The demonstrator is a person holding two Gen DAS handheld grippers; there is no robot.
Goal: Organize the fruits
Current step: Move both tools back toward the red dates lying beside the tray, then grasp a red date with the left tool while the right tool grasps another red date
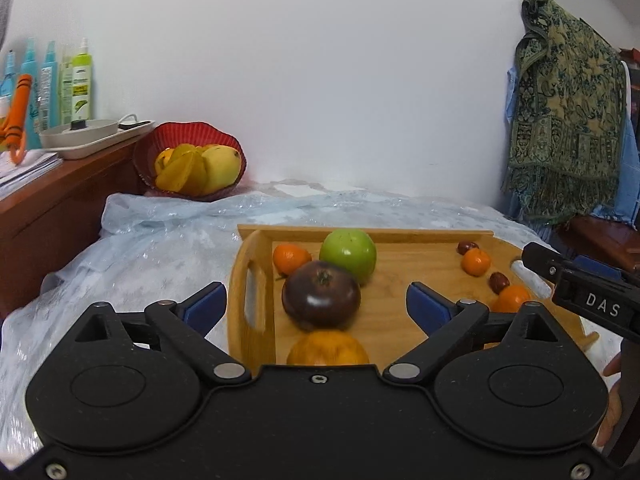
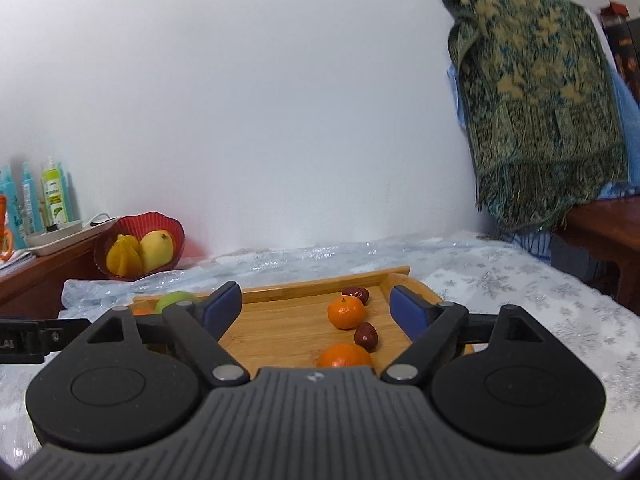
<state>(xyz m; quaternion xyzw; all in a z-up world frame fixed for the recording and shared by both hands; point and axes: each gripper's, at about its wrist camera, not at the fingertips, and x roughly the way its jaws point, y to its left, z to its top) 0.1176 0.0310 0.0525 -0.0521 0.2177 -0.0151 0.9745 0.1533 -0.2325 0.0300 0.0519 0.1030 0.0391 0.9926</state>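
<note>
- Fruits are lying loose on the wooden tray, which serves as the landmark; the tray is resting on a snowflake-patterned cloth.
- Toward the tray's handle end, a dark tomato is sitting just in front of a green apple, with a small mandarin beside both and a larger orange fruit at the near edge.
- Toward the tray's opposite end, two mandarins and two red dates are forming a loose line.
- Beyond the tray, against the wall, a red basket is holding a starfruit and a mango.
- Left gripper is hovering over the handle end, jaws spread wide with the tomato between them but apparently untouched.
- Right gripper is hovering over the other end, jaws likewise spread and empty, a mandarin lying ahead of them.
- Handling, as judged: the tomato is probably soft, smooth-skinned and bruisable, so it is calling for a light squeeze across its widest girth; the apple is likely firm, heavier and slippery; mandarins are yielding slightly and rolling easily; dates are small and best pinched across their short axis.
</note>
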